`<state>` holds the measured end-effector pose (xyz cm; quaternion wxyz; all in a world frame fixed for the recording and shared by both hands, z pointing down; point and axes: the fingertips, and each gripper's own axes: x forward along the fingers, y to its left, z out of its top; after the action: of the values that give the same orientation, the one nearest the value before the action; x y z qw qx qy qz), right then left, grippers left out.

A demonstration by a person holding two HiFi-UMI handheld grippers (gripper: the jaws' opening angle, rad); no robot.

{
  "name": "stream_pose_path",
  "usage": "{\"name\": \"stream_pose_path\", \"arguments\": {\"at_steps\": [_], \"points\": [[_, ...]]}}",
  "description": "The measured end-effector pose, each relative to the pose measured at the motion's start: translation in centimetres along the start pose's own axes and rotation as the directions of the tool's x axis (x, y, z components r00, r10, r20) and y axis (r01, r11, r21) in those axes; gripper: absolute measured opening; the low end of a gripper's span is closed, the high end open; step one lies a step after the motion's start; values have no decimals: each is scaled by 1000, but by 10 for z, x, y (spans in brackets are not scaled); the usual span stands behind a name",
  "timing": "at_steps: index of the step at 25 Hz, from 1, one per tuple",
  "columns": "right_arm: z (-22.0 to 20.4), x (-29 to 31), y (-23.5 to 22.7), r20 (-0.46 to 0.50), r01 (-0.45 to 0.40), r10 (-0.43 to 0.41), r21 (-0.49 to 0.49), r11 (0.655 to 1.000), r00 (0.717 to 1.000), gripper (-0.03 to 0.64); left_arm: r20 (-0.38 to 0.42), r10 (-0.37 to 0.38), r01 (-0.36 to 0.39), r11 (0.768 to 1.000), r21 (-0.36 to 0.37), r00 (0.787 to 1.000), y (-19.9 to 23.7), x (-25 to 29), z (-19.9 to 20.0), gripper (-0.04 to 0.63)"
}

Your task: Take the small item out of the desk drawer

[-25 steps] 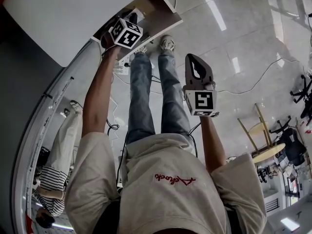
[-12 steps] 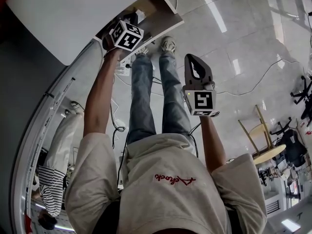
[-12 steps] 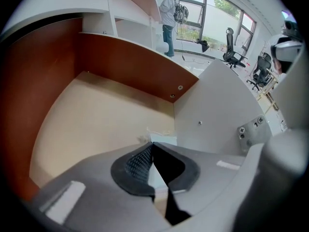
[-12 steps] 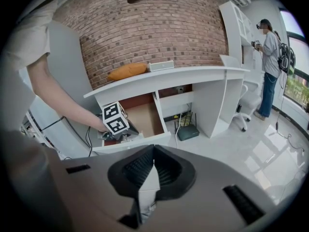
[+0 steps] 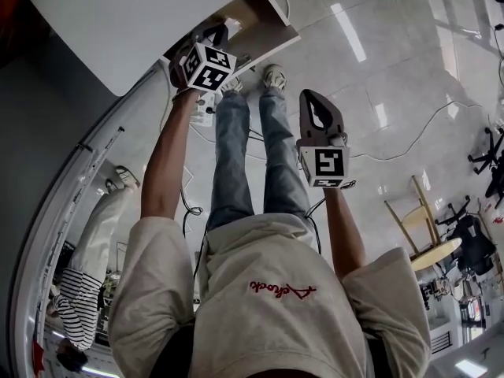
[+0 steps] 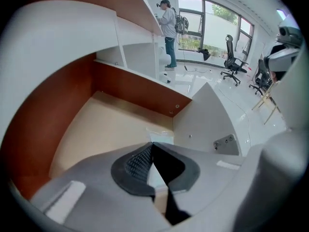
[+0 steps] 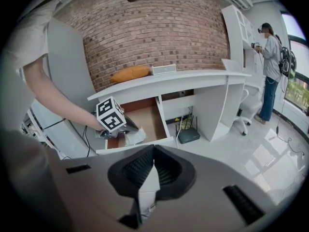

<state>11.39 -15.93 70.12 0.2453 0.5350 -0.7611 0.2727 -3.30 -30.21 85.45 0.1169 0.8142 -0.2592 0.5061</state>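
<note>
Left gripper (image 6: 152, 145) clamped on clear packet (image 6: 159, 132) – mostly hidden – above drawer (image 6: 104, 129); right gripper (image 7: 153, 149) closed

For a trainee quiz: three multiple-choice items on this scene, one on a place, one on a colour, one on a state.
1. Where is the black router? A in a drawer; B on a chair; C on the floor under the desk.
2. The wall behind the desk is: A red brick; B blue; C green.
3. The jaws of the left gripper are: A wide apart; B shut on the clear packet; C out of view.
Key: C, it stands beneath the desk; A, bricks show; B, tips pinch it.
</note>
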Motion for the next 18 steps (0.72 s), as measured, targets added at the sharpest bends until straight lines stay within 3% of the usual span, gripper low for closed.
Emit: {"name": "stream_pose_path", "arguments": {"at_steps": [18], "points": [[32,-22,17,40,-13,15,-59,998,999,12,173,69,-54,995,-89,982,-42,-108,26,11]]}}
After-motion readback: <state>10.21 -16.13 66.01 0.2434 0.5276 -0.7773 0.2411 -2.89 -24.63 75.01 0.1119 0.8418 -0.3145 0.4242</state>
